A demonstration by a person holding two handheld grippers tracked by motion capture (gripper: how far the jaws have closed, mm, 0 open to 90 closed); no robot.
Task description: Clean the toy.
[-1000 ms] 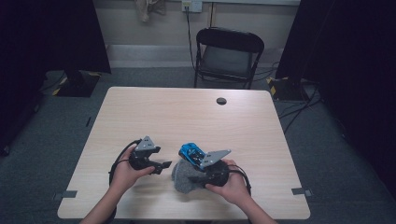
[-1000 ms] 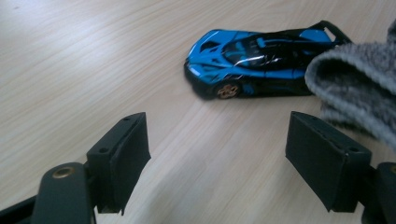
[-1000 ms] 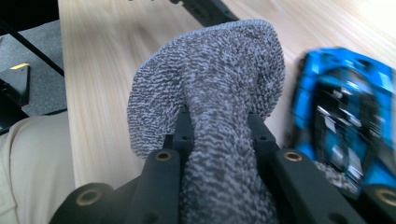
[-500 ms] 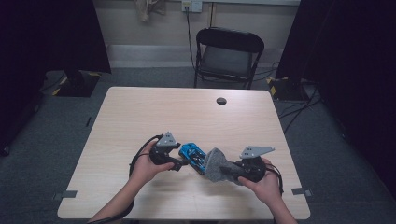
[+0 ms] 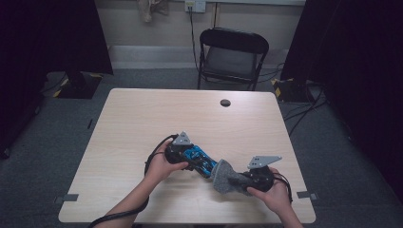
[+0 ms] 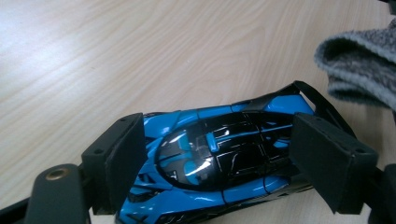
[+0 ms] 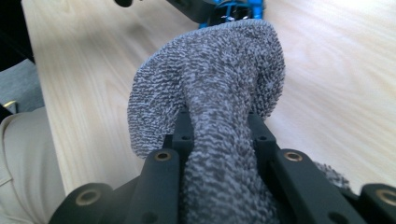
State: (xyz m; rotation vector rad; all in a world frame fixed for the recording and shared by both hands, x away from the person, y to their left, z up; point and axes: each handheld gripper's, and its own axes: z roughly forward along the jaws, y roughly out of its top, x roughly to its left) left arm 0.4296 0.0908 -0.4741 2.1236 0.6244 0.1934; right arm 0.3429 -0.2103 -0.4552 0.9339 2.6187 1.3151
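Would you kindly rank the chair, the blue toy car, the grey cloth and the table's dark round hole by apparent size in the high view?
1. chair
2. blue toy car and grey cloth: too alike to rank
3. dark round hole

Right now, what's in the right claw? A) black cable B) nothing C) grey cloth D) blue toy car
C: in the right gripper view the right claw is shut on the grey cloth, which bunches up between its jaws, while the blue toy car sits between the jaws of the left claw.
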